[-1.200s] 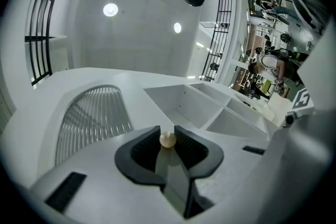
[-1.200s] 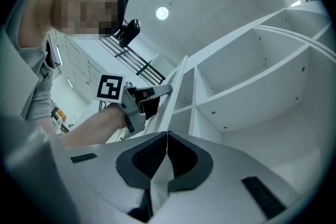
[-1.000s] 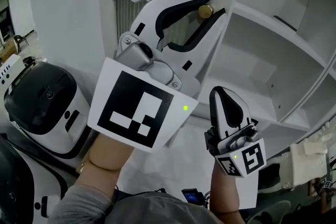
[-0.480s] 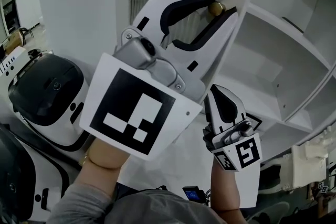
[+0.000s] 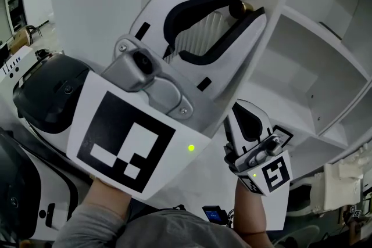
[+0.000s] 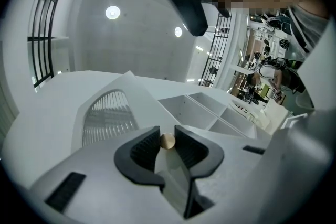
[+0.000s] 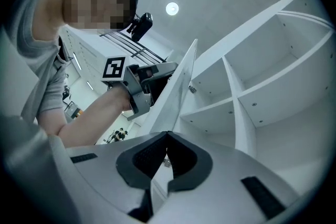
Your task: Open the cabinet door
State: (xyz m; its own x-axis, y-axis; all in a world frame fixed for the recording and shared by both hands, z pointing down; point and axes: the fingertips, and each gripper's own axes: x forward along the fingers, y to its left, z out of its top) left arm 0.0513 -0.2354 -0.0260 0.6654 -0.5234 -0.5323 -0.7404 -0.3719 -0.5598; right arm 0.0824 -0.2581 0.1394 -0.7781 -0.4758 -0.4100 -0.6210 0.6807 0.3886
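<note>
Door (image 6: 105, 113) with brass knob (image 5: 241, 7) stands upright, swung off shelves (image 5: 311, 38).

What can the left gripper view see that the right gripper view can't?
Only the left gripper view shows the gold knob pinched in the left gripper, and the ribbed window. Only the right gripper view shows the door edge, the person's arm and the shut right gripper. Both show the white shelves.
</note>
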